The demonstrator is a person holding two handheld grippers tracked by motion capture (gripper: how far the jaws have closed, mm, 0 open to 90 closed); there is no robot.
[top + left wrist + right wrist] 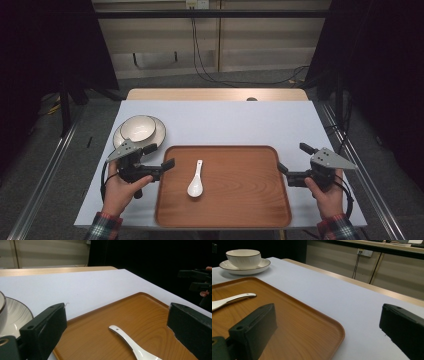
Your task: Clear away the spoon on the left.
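A white ceramic spoon lies on a brown wooden tray at the table's front middle, bowl end toward me. Beyond the tray's left corner stands a white bowl on a white plate. My left gripper hovers at the tray's left edge, open and empty, its jaws pointing right toward the spoon. At the tray's right edge my right gripper is open with nothing between its jaws. In the right gripper view the spoon handle and the bowl lie farther off.
The white table top has a wooden strip along its far edge. Black cables hang at the back wall and run over the floor. Dark curtains flank both sides. The other hand's gripper shows beyond the tray.
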